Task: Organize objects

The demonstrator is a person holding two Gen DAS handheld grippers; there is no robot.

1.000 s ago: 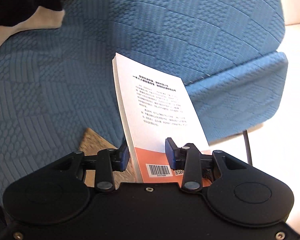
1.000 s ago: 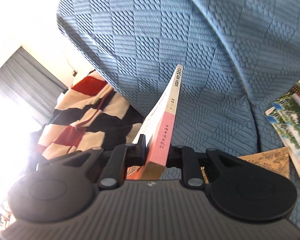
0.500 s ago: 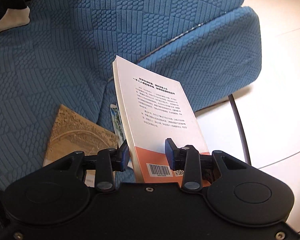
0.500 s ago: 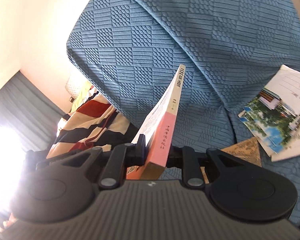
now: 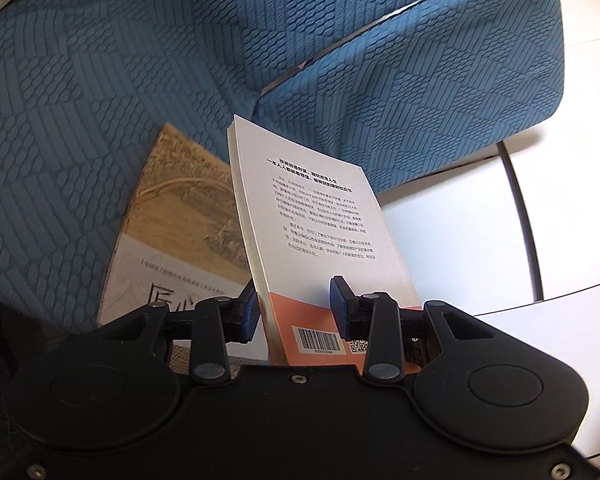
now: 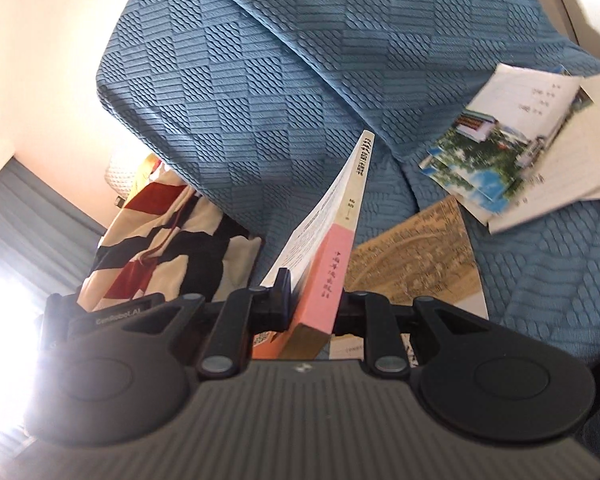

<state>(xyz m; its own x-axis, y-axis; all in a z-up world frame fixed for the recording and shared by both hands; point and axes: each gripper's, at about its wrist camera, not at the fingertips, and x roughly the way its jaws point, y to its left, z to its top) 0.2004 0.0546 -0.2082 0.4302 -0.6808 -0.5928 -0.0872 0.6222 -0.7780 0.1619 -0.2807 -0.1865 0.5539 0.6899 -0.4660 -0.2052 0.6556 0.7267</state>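
Note:
A white and orange paperback point(image 5: 312, 220) with a barcode is held above the blue sofa seat. My left gripper point(image 5: 294, 308) is shut on its bottom edge, with both blue pads against the covers. My right gripper point(image 6: 314, 300) is shut on the same book point(image 6: 332, 236) at its pink spine end. A tan book with an old painting on its cover point(image 5: 180, 220) lies flat on the seat under the held book; it also shows in the right wrist view point(image 6: 416, 248).
The blue textured sofa point(image 5: 100, 80) has an armrest point(image 5: 440, 80) on the right, over a white floor point(image 5: 460, 240) with a black cable point(image 5: 524, 216). Photo booklets and papers point(image 6: 520, 144) lie on the seat. A striped red, black and cream cloth point(image 6: 160, 240) lies further along.
Both grippers have carried the paperback down and over the tan book, which now fills more of both views. The booklets have come further into the right wrist view.

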